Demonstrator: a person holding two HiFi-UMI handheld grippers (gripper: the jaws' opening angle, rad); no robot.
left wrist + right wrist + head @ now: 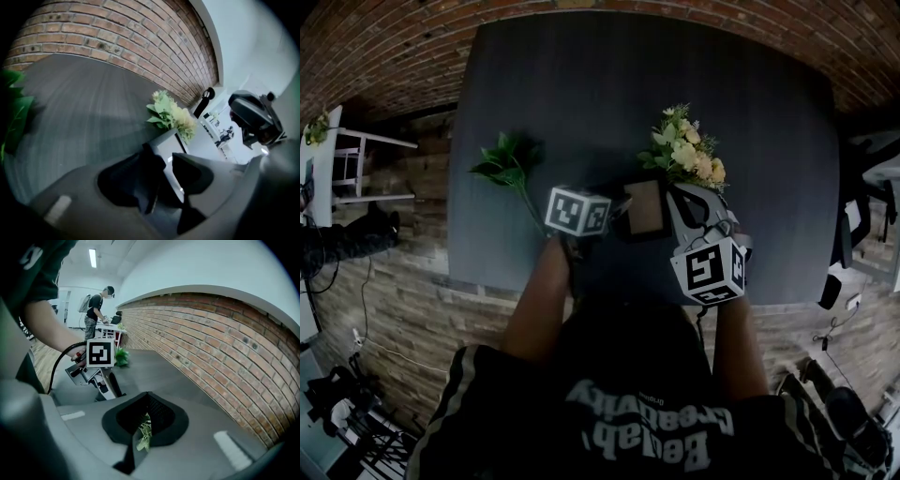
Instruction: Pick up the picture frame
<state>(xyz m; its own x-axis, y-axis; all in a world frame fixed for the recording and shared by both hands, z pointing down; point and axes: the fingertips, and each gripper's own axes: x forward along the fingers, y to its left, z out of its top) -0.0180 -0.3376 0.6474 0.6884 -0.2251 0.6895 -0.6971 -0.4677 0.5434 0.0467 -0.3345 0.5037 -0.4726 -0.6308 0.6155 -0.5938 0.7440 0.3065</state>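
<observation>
1. Grasp stage: the picture frame [643, 208] sits mid-worktop [581, 94], just near of the flowers [689, 155].
2. The left hand-held gripper [162, 154] is released, straddling the frame's edge. The right hand-held gripper [144, 425] is clenched on the flowers.
3. Next, probably: close left, then lift.

Bunched flowers [687, 152] just behind picture frame [644, 208]

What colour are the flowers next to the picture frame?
The flowers are cream and pale peach; the head view shows them best.
</observation>
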